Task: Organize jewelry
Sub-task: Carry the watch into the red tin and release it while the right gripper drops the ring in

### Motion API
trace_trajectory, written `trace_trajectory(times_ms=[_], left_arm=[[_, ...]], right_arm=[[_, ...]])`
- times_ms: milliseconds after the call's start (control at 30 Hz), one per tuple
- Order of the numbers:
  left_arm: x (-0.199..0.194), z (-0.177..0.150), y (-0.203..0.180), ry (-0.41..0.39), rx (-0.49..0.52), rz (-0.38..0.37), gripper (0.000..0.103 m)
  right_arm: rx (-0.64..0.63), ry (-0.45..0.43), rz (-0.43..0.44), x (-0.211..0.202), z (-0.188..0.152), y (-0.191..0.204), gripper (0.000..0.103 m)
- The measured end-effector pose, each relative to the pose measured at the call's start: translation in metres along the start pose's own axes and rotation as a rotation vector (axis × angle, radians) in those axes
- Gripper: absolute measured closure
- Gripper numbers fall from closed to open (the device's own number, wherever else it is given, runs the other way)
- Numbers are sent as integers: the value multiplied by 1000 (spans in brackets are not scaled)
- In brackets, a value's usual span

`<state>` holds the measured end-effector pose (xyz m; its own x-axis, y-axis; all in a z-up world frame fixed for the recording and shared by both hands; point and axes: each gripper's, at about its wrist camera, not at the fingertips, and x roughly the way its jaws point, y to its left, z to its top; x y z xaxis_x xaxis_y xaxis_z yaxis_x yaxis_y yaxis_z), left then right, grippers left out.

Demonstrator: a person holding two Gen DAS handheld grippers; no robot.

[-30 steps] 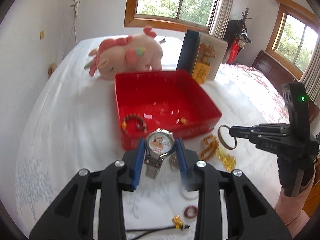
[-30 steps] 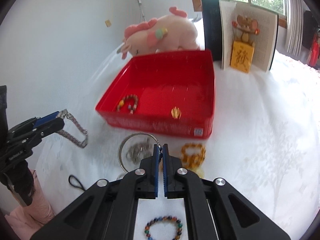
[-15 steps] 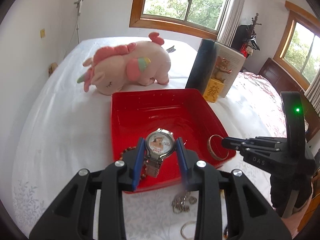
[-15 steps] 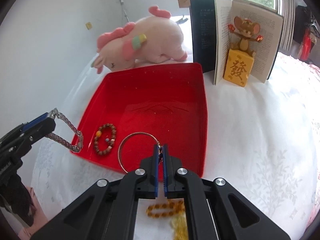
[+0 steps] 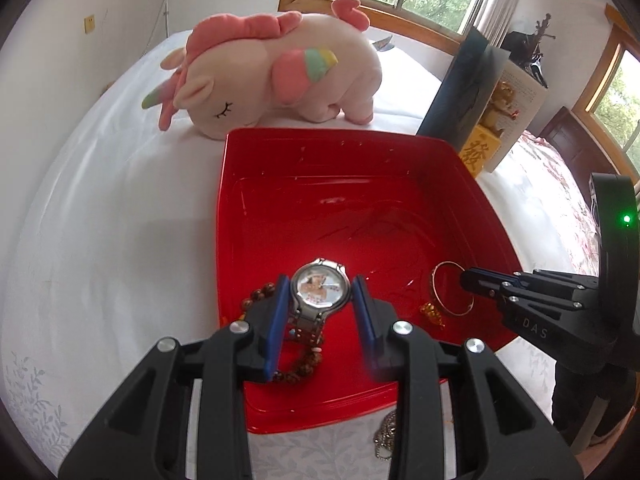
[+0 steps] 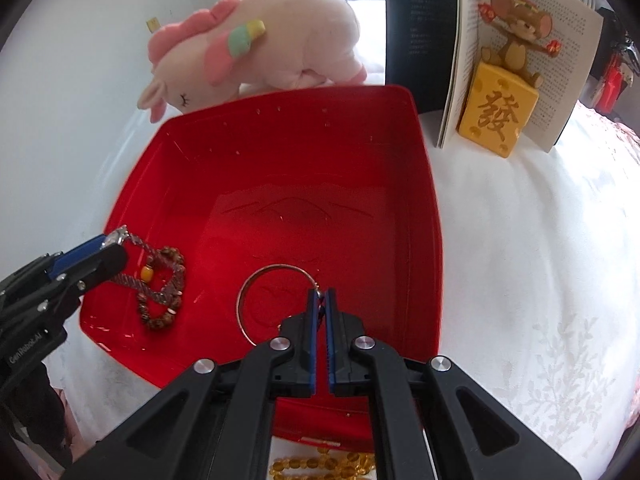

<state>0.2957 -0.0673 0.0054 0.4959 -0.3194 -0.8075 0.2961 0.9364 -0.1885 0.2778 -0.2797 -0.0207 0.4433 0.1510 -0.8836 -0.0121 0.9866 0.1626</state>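
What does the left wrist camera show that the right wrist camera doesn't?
Only the left wrist view shows the watch face, and a silver chain on the cloth before the red tray.
Only the right wrist view shows the amber bead bracelet outside the tray and the mouse figurine clearly.
Both show the tray, the brown bead bracelet inside, the bangle, the plush unicorn, and both grippers.

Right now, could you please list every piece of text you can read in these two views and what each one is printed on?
"發": gold character on the yellow block.
"DAS": on the right gripper.
"GenRobot.AI": on the left gripper.
Open book pages and dark cover: print too small to read.
Watch dial: no legible text.
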Motion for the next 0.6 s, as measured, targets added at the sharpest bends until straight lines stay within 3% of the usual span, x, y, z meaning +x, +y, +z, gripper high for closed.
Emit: trace_trajectory(times_ms=[267, 400, 600], left_arm=[[4, -3, -2, 17, 7, 2, 72], [-4, -4, -5, -9, 29, 5, 63], [-12, -5, -9, -17, 38, 4, 60]], right_arm=[[-2, 4, 23, 3, 0, 3, 98], [0, -7, 36, 1, 1, 3, 93], [3, -33, 49, -12, -2, 4, 93]])
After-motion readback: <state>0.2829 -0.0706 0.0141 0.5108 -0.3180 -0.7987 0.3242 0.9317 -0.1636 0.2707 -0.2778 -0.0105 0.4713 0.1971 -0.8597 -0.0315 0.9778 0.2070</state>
